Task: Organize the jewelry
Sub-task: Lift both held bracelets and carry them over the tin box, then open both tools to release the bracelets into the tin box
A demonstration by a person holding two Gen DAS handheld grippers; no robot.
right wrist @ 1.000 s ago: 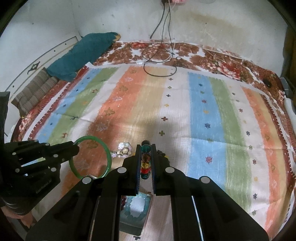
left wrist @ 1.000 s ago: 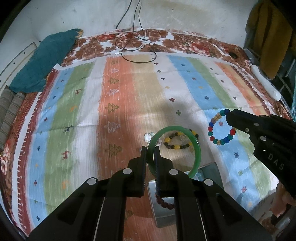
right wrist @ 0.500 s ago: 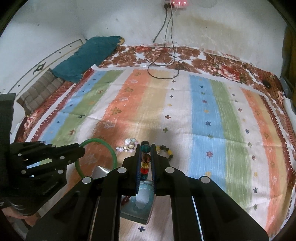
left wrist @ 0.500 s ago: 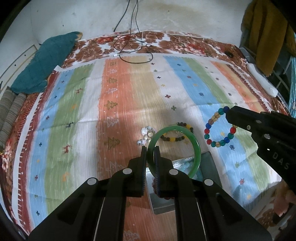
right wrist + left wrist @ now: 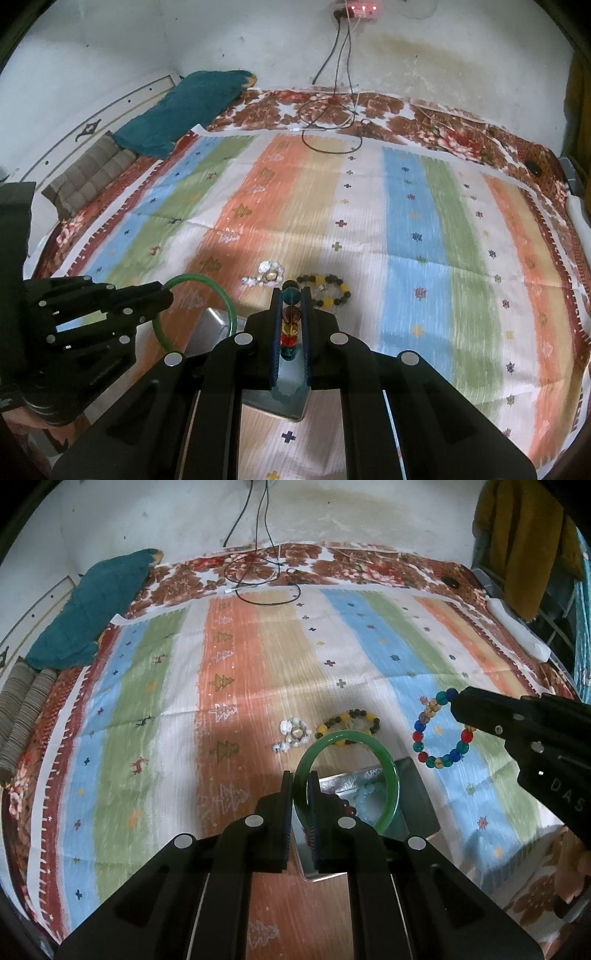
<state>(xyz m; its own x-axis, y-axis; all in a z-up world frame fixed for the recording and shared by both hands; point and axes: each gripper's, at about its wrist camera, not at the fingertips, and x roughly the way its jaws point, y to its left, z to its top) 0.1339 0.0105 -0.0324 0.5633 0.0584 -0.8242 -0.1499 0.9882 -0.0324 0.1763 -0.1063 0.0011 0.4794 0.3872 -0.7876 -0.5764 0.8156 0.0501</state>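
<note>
My left gripper [image 5: 300, 779] is shut on a green bangle [image 5: 388, 760], held above a grey metal box [image 5: 417, 794] that holds a pale blue bracelet [image 5: 365, 794] and dark red beads. My right gripper [image 5: 291, 295] is shut on a multicoloured bead bracelet [image 5: 290, 314], which also shows in the left wrist view [image 5: 428, 731], held above the box [image 5: 210, 325]. A yellow and dark bead bracelet [image 5: 347, 722] and a shell ornament [image 5: 293, 733] lie on the striped cloth beyond the box.
The striped cloth [image 5: 258, 657] covers a bed. A teal pillow [image 5: 88, 605] lies at the far left, cables [image 5: 258, 576] at the far edge by the wall, a white power strip [image 5: 517, 627] at the right. A yellow garment [image 5: 524, 535] hangs at the far right.
Both grippers have drawn back and risen a little with their bracelets still held. The box and the loose pieces on the cloth now sit further out in front.
</note>
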